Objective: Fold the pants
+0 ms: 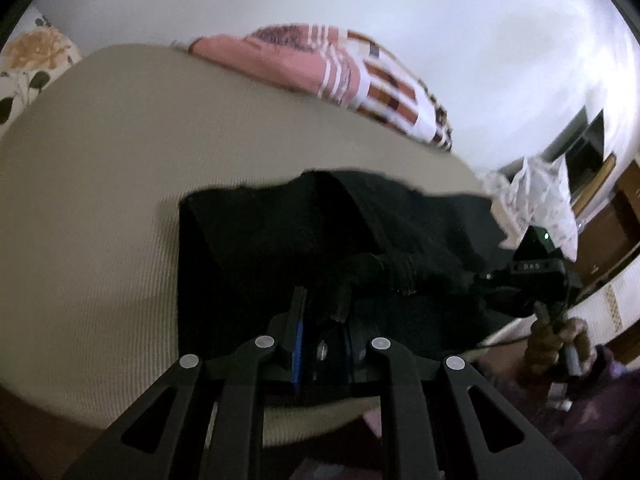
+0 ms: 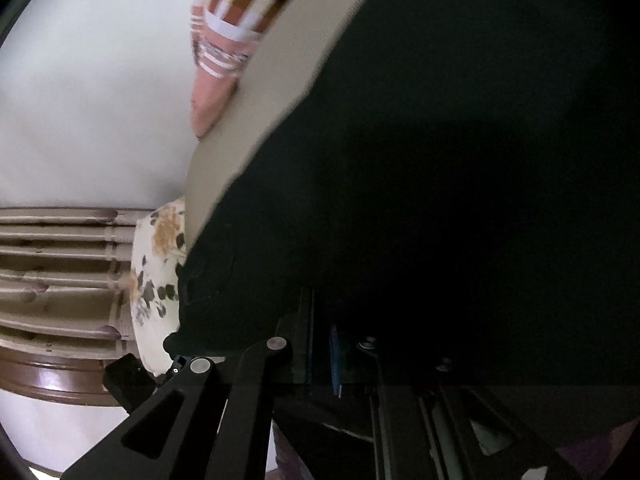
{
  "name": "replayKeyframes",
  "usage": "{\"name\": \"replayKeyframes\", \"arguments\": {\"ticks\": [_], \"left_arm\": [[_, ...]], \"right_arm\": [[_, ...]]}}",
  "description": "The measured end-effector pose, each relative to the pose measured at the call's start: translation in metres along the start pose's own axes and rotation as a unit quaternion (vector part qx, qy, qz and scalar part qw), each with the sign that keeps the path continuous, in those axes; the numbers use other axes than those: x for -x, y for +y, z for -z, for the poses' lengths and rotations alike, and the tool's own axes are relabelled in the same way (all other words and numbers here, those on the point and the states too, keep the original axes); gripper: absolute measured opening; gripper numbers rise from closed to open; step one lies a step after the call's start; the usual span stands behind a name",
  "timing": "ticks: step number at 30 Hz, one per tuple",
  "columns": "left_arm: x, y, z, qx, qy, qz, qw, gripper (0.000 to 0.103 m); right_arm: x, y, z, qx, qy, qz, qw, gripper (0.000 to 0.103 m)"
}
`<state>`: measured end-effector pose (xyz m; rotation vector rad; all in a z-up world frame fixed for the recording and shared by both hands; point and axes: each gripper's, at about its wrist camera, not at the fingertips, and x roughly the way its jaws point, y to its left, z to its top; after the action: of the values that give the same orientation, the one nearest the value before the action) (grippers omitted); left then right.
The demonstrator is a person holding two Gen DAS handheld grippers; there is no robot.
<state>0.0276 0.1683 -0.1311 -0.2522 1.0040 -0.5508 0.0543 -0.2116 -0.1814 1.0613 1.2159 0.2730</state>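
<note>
One pair of black pants [image 1: 320, 240] lies bunched on a beige bed [image 1: 120, 180]. The left gripper [image 1: 322, 312] is clenched on a fold of them. The right gripper [image 2: 320, 340] is closed too, with dark cloth draped over it. Beyond lie one pink striped blanket [image 1: 320, 64] and one floral pillow [image 1: 28, 64].

The pants [image 1: 312, 232] are matt black cloth, and the bedcover [image 1: 120, 184] under them is beige cloth with a fine ribbed weave. Both the left gripper [image 1: 322, 312] and right gripper [image 2: 320, 336] look like matt black plastic with small dull metal rivets. The headboard [image 2: 56, 380] is glossy brown wood, the pillow [image 2: 156, 280] flower-printed cloth.
</note>
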Motion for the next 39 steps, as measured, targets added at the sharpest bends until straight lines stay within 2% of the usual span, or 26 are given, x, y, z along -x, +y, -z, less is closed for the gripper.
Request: {"name": "replayKeyframes", "arguments": {"ticks": [4, 6, 12, 15, 18, 20, 22, 23, 24, 26, 28, 29, 31, 34, 37, 39], "left_arm": [[-0.005, -0.001, 0.023, -0.011, 0.029, -0.023, 0.9992, 0.016], [-0.005, 0.0, 0.03, -0.012, 0.029, -0.025, 0.9992, 0.016], [0.004, -0.012, 0.027, -0.024, 0.029, -0.042, 0.9984, 0.018], [0.016, -0.024, 0.019, -0.03, 0.011, -0.048, 0.9983, 0.02], [0.019, -0.038, 0.015, -0.049, 0.012, -0.08, 0.9955, 0.022], [0.017, -0.041, 0.013, -0.062, 0.02, -0.106, 0.9922, 0.025], [0.013, -0.036, 0.015, -0.056, 0.037, -0.127, 0.9896, 0.035], [0.013, -0.029, 0.017, -0.042, 0.046, -0.132, 0.9893, 0.047], [0.015, -0.023, 0.019, -0.028, 0.048, -0.128, 0.9902, 0.053], [0.023, -0.006, 0.024, 0.017, 0.054, -0.118, 0.9914, 0.058], [0.032, 0.003, 0.027, 0.051, 0.052, -0.111, 0.9912, 0.058], [0.04, 0.007, 0.027, 0.067, 0.037, -0.109, 0.9912, 0.058], [0.05, 0.004, 0.025, 0.076, 0.013, -0.11, 0.991, 0.058], [0.06, -0.017, 0.014, 0.039, -0.023, -0.127, 0.9909, 0.058], [0.051, -0.049, 0.002, 0.003, -0.039, -0.099, 0.9943, 0.059], [0.033, -0.069, -0.005, -0.013, -0.04, -0.057, 0.9975, 0.06]], "right_arm": [[-0.019, -0.01, 0.02, -0.011, 0.029, 0.004, 1.0, 0.008], [-0.026, -0.008, 0.026, -0.002, 0.034, 0.005, 0.999, 0.005], [-0.027, -0.006, 0.029, 0.018, 0.03, -0.004, 0.999, 0.006], [-0.02, -0.015, 0.026, 0.011, 0.024, -0.074, 0.997, 0.009], [-0.016, -0.022, 0.022, 0.002, 0.013, -0.107, 0.994, 0.01], [-0.015, -0.026, 0.018, -0.004, 0.008, -0.119, 0.993, 0.016], [-0.012, -0.031, 0.014, -0.019, 0.007, -0.143, 0.99, 0.035], [-0.009, -0.032, 0.012, -0.025, 0.003, -0.151, 0.988, 0.039], [-0.007, -0.033, 0.009, -0.025, -0.003, -0.152, 0.988, 0.041], [-0.005, -0.03, 0.006, -0.014, -0.007, -0.146, 0.989, 0.042], [-0.008, -0.024, 0.005, 0.003, -0.002, -0.142, 0.99, 0.043], [-0.005, -0.026, 0.003, 0.012, 0.001, -0.136, 0.991, 0.043], [-0.01, -0.019, 0.004, 0.03, 0.003, -0.126, 0.992, 0.034], [-0.013, -0.019, 0.006, 0.037, 0.008, -0.127, 0.991, 0.03], [-0.013, -0.022, 0.005, 0.031, 0.009, -0.146, 0.989, 0.03], [-0.012, -0.024, 0.004, 0.026, 0.007, -0.152, 0.988, 0.03]]}}
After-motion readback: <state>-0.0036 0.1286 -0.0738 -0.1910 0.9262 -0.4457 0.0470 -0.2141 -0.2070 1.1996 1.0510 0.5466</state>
